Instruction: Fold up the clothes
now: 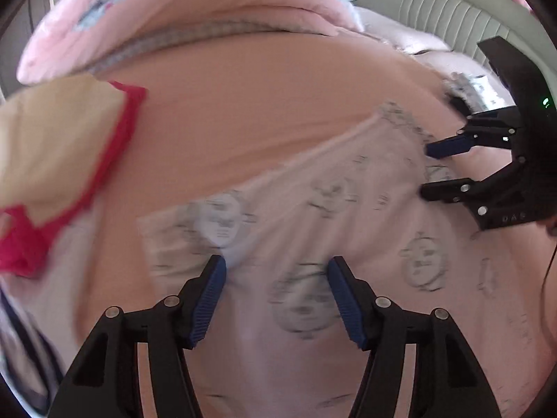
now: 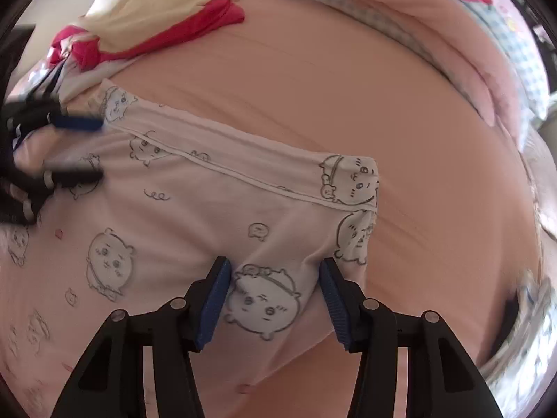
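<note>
A pale pink garment [image 2: 195, 202] printed with cartoon animal faces lies spread on a peach bedsheet [image 2: 348, 104]; the left wrist view shows the same garment [image 1: 313, 216], blurred. My left gripper [image 1: 276, 299] hovers open over the printed cloth, nothing between its blue pads. In the right wrist view that left gripper [image 2: 99, 148] appears at the garment's far left corner. My right gripper [image 2: 275, 299] is open above a folded corner of the garment, a printed face between its fingers. From the left wrist view the right gripper [image 1: 426, 169] sits at the garment's right edge, jaws apart.
A cream and red garment [image 2: 156, 21] lies bunched at the far left of the bed, also seen as a cream and red garment [image 1: 62, 160]. A pink quilt with checked trim [image 1: 181, 10] is piled along the far side. A grey padded headboard [image 1: 445, 7] stands at the back right.
</note>
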`<state>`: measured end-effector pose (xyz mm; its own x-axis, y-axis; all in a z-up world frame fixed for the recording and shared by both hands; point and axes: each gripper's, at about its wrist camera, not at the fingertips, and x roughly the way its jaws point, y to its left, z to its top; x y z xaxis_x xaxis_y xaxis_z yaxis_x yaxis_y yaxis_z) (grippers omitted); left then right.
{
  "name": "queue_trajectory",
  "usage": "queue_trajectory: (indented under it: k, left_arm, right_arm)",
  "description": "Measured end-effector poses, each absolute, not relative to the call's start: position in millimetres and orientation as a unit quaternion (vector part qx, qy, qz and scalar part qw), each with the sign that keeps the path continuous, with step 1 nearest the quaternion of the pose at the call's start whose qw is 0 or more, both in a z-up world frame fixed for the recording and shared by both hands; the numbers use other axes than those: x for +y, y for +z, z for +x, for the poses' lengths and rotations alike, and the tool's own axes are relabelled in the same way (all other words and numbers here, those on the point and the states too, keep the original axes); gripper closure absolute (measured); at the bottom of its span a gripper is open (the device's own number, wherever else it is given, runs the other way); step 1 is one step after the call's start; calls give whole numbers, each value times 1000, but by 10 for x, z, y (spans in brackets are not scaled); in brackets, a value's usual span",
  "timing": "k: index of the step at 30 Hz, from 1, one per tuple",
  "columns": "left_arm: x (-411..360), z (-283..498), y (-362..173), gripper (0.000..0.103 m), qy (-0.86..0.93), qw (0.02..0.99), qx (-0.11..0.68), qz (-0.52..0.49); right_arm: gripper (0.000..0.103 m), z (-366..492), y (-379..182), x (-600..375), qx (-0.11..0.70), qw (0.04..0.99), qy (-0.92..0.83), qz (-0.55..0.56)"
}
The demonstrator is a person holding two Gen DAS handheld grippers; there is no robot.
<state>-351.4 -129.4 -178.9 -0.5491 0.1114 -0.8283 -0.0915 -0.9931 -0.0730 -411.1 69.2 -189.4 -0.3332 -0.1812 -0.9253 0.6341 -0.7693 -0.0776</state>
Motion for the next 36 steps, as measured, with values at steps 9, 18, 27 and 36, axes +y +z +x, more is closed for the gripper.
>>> queue_trajectory:
  k: [9, 18, 27, 36]
  left_arm:
    - [-1470, -3561, -1696, 44, 885, 8, 30, -465]
    - [-934, -3330, -1556, 41, 880, -2, 174, -442]
    - [-170, -2331, -1767, 41, 856, 116, 88, -497]
    - [-690, -1579, -1535, 40, 850, 48, 74, -519]
  right_arm:
    - [52, -4318, -1598, 743, 181, 224, -831, 476]
    - [51, -4510, -1603, 622, 182, 131, -847, 482]
    - [51, -2718, -1754, 556, 141, 258, -806, 514]
    - [49, -1593, -1912, 1188, 192, 211, -785, 550]
